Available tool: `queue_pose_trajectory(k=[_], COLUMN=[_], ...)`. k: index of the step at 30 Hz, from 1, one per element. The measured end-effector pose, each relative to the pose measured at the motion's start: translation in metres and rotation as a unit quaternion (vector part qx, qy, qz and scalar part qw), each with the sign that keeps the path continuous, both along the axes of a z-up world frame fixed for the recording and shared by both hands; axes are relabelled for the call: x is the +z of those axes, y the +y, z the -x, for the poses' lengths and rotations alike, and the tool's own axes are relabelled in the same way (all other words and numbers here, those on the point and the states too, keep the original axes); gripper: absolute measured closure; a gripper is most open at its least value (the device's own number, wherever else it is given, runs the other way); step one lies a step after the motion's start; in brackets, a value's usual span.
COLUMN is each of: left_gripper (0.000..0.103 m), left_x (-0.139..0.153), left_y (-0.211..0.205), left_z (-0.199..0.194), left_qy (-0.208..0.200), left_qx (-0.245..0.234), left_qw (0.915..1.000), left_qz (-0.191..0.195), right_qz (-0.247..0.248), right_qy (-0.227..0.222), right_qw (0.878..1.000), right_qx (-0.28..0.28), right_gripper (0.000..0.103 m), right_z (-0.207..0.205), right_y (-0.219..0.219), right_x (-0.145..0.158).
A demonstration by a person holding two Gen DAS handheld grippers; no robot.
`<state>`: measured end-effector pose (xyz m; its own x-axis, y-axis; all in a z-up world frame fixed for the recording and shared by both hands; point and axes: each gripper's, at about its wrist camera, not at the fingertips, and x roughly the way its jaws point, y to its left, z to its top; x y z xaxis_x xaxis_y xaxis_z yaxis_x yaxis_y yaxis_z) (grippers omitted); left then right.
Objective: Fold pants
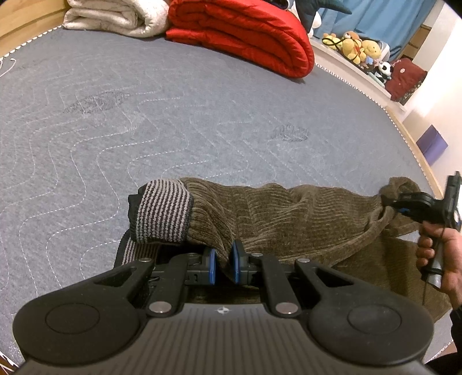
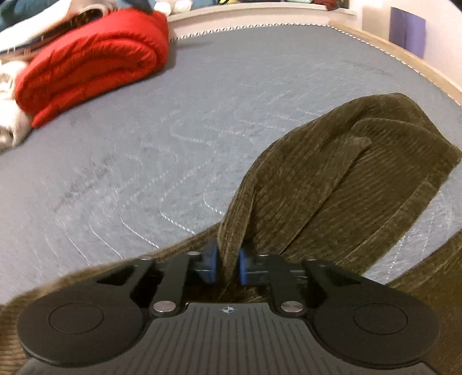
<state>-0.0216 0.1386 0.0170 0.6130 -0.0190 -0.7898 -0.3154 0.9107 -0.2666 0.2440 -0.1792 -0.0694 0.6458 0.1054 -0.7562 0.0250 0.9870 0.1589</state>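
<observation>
Olive-brown corduroy pants (image 1: 283, 213) with a black-and-grey striped knit cuff (image 1: 163, 212) lie across the near part of a grey quilted mattress (image 1: 173, 121). My left gripper (image 1: 224, 264) is shut on a fold of the pants just right of the striped cuff. My right gripper (image 2: 226, 264) is shut on another bunch of the pants (image 2: 340, 178), whose cloth rises and drapes to the right, lifted off the mattress (image 2: 144, 144). In the left wrist view the right gripper (image 1: 404, 203) shows at the far right, held by a hand, pinching the pants' end.
A folded red quilt (image 1: 248, 31) and a cream blanket (image 1: 115, 17) lie at the far end of the mattress. Stuffed toys (image 1: 358, 47) sit on a shelf beyond. The wooden bed edge (image 1: 415, 150) runs along the right. The red quilt also shows in the right wrist view (image 2: 92, 63).
</observation>
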Motion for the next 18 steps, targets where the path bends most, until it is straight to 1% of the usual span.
queue_pose_trajectory(k=[3,5,7,9,11,13,14,16,17,18], left_gripper=[0.090,0.091,0.093,0.093,0.094,0.094,0.094,0.093,0.092,0.091], left_x=[0.004,0.010,0.017,0.024,0.028,0.026,0.021,0.011,0.003,-0.003], left_y=[0.004,0.008,0.012,0.018,0.023,0.027,0.029,0.032,0.035,0.038], left_z=[0.005,0.011,0.021,0.033,0.045,0.054,0.057,0.056,0.054,0.055], left_qy=[-0.009,-0.022,-0.038,-0.054,-0.059,-0.049,-0.036,0.005,0.032,0.051], left_qx=[0.009,0.016,0.022,0.024,0.023,0.018,0.014,0.000,0.002,0.013], left_qw=[0.9999,0.9996,0.9990,0.9982,0.9978,0.9984,0.9989,0.9996,0.9989,0.9979], left_qz=[0.007,0.008,0.007,0.011,0.016,0.022,0.025,0.027,0.033,0.038], right_qz=[-0.010,-0.027,-0.043,-0.049,-0.052,-0.048,-0.045,-0.030,-0.022,-0.018], right_qy=[-0.025,-0.038,-0.051,-0.059,-0.057,-0.047,-0.037,-0.002,0.016,0.038], right_qw=[1.000,0.999,0.998,0.997,0.996,0.995,0.995,0.993,0.991,0.990], right_qx=[0.002,0.000,0.008,0.025,0.043,0.067,0.079,0.115,0.130,0.137], right_gripper=[0.094,0.095,0.095,0.095,0.095,0.095,0.095,0.093,0.092,0.088], right_z=[0.016,0.029,0.049,0.074,0.099,0.128,0.139,0.160,0.167,0.172], right_y=[-0.010,-0.019,-0.030,-0.038,-0.044,-0.049,-0.051,-0.052,-0.054,-0.058], right_x=[0.021,0.037,0.056,0.072,0.083,0.087,0.087,0.078,0.070,0.060])
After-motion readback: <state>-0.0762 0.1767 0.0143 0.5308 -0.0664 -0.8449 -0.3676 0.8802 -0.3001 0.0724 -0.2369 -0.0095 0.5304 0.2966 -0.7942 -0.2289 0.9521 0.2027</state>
